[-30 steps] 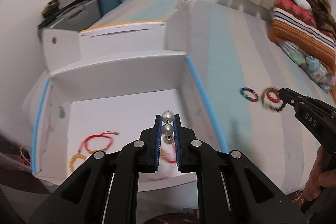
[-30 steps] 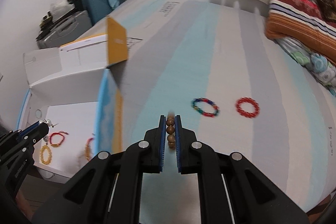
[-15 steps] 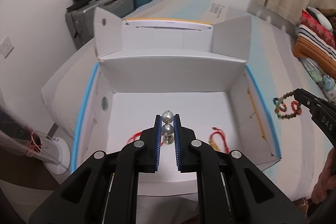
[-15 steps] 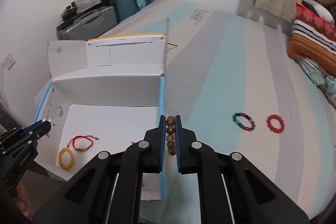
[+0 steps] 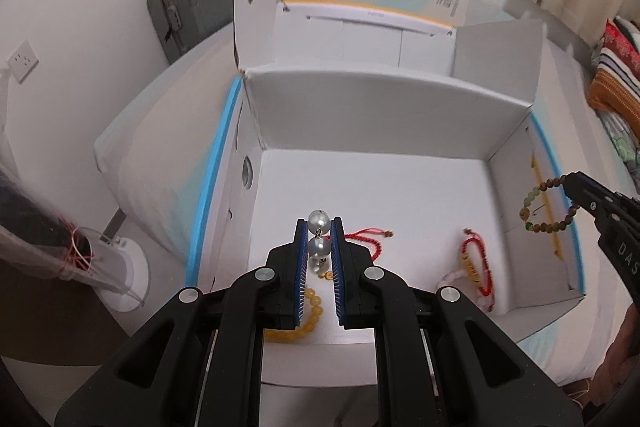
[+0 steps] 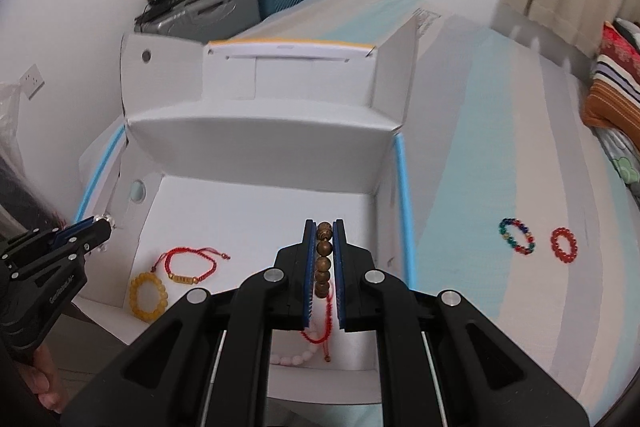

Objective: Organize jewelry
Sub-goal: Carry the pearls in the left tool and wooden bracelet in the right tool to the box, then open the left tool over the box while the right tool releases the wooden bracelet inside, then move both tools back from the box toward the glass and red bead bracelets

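Both grippers have swung over the white box (image 5: 384, 107). Our left gripper (image 5: 319, 247) pinches the pearl piece (image 5: 319, 227), our right gripper (image 6: 324, 259) the wooden bead bracelet (image 6: 323, 267); release comes next.

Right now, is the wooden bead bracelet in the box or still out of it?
Out: the wooden bead bracelet hangs from the right tongs above the box wall, not resting on its floor.

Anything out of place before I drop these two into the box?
Yes: a multicolour bead bracelet and a red bead bracelet lie on the striped bedcover, outside the white box. Nothing looks spilled or damaged.
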The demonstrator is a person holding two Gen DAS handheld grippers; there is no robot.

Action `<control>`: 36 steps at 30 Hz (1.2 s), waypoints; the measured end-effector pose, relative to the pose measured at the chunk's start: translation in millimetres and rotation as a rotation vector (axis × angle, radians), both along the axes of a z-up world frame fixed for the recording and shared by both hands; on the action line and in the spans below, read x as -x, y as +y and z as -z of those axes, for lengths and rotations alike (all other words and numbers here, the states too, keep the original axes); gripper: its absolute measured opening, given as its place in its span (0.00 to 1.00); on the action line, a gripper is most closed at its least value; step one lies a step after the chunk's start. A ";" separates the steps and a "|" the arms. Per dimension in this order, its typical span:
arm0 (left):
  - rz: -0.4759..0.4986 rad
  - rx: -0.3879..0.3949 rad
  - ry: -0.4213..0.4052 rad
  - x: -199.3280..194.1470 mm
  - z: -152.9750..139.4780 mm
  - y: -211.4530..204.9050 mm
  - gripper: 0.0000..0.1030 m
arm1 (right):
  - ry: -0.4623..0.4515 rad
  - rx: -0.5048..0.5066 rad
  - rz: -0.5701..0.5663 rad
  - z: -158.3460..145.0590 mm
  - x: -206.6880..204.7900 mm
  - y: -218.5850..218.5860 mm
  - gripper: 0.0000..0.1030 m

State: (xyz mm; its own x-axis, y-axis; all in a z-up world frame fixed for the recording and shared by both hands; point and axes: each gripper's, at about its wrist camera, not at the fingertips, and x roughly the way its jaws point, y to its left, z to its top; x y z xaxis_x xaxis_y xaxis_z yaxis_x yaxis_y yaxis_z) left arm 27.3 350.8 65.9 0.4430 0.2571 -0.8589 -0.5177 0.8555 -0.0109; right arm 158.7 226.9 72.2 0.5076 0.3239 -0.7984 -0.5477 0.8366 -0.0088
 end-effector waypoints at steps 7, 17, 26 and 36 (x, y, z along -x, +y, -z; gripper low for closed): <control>0.007 0.028 0.036 -8.7 22.6 10.8 0.10 | 0.048 0.048 -0.019 32.1 -3.4 14.7 0.07; 0.019 0.052 0.079 -19.9 40.3 15.5 0.13 | 0.041 0.098 -0.034 45.9 -3.7 25.3 0.22; 0.013 0.013 0.032 -16.7 28.1 3.2 0.65 | -0.044 0.071 0.008 28.8 -0.2 11.8 0.74; 0.021 -0.025 -0.005 -15.1 6.6 -19.6 0.90 | -0.081 0.032 0.090 5.7 -3.3 -18.7 0.91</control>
